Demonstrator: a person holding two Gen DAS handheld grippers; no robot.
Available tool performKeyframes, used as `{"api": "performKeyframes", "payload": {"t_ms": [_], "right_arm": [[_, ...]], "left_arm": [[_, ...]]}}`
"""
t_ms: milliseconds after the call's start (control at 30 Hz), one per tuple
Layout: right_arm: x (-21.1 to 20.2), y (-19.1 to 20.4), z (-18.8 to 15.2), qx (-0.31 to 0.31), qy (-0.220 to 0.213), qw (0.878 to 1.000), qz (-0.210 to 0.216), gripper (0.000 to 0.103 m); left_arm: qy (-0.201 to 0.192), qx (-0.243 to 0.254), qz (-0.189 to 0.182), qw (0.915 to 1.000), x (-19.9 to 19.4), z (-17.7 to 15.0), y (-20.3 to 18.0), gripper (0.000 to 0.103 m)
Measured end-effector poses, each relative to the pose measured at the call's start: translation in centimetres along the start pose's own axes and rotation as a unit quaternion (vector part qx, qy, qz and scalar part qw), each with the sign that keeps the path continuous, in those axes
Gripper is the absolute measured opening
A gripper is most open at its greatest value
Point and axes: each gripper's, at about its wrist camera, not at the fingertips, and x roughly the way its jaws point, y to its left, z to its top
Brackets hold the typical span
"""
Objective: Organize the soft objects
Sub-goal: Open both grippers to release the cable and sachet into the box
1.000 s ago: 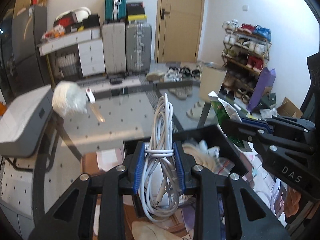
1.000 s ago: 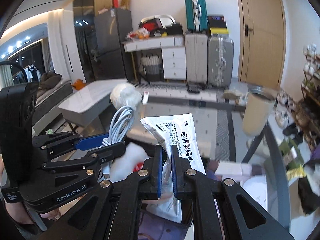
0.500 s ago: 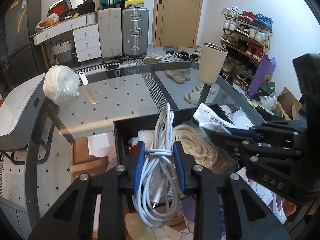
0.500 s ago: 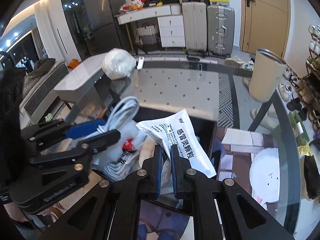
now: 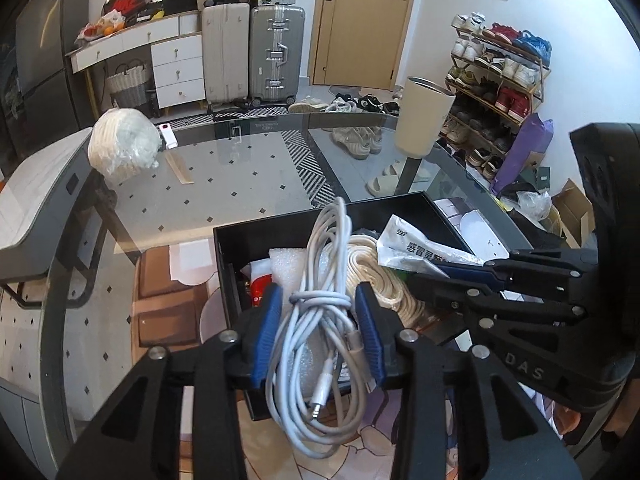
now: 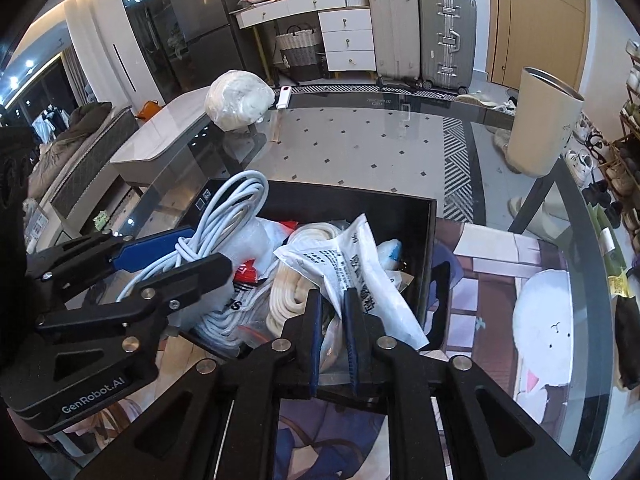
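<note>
A black open box sits on the glass table and holds a cream rope coil and plastic-wrapped items. My left gripper hangs over the box's left side. Its jaws are opening, and the coiled white cable sits loose between the blue pads. My right gripper is low over the box's near right. Its jaws are opening too, with a small gap. The white printed sachet lies on the rope, its lower edge between them.
A white wrapped bundle lies at the far left of the glass table. A cream cylindrical bin stands beyond the far right edge. A grey-white low table, suitcases and a shoe rack surround it.
The right gripper sank and tipped down, laying the sachet into the box, and its pads parted slightly. The left pads spread away from the cable, which they had clamped before.
</note>
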Motion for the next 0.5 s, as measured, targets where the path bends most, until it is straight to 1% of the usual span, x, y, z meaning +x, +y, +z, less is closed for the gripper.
{"api": "performKeyframes", "payload": {"t_ms": [33, 67, 100, 167, 200, 267, 300, 333, 367, 400, 467, 500], "right_arm": [[-0.2, 0.1, 0.0, 0.002, -0.003, 1.000, 0.007, 0.019], [-0.4, 0.1, -0.1, 0.003, -0.007, 1.000, 0.013, 0.031], [-0.9, 0.3, -0.1, 0.004, -0.012, 1.000, 0.012, 0.032], [-1.8, 0.5, -0.4, 0.001, -0.030, 1.000, -0.001, 0.042], [-2.4, 0.7, -0.6, -0.003, -0.040, 0.999, -0.003, 0.044], [-3.6, 0.8, -1.0, -0.005, -0.067, 0.998, -0.005, 0.052], [-4.3, 0.8, -1.2, -0.002, -0.080, 0.997, -0.008, 0.054], [-4.9, 0.8, -1.3, 0.001, -0.091, 0.996, -0.010, 0.057], [-5.5, 0.7, -1.5, 0.004, -0.104, 0.994, -0.014, 0.063], [-6.2, 0.6, -1.7, 0.007, -0.118, 0.993, -0.017, 0.067], [-7.6, 0.3, -2.2, 0.015, -0.153, 0.988, -0.024, 0.081], [-8.3, 0.4, -2.4, 0.019, -0.168, 0.985, -0.027, 0.083]], "left_arm": [[-0.002, -0.004, 0.003, 1.0000, 0.0, 0.0, 0.1, 0.052], [-0.004, -0.007, 0.012, 0.9999, -0.1, 0.0, 0.0, 0.053], [-0.010, -0.006, 0.022, 0.9997, -0.3, -0.1, 0.0, 0.053], [-0.035, 0.004, 0.037, 0.9987, -1.1, 0.0, -0.2, 0.054], [-0.046, 0.009, 0.044, 0.9979, -1.6, -0.1, -0.3, 0.056], [-0.075, 0.020, 0.058, 0.9953, -2.8, -0.1, -0.6, 0.066], [-0.092, 0.023, 0.069, 0.9931, -3.5, -0.2, -0.8, 0.076], [-0.106, 0.023, 0.080, 0.9909, -4.1, -0.2, -0.8, 0.084], [-0.123, 0.021, 0.092, 0.9879, -4.7, -0.4, -0.7, 0.086], [-0.143, 0.019, 0.100, 0.9845, -5.4, -0.5, -0.6, 0.089], [-0.172, 0.021, 0.098, 0.9800, -6.5, -0.8, -0.5, 0.089], [-0.182, 0.023, 0.098, 0.9782, -6.9, -0.9, -0.5, 0.089]]}}
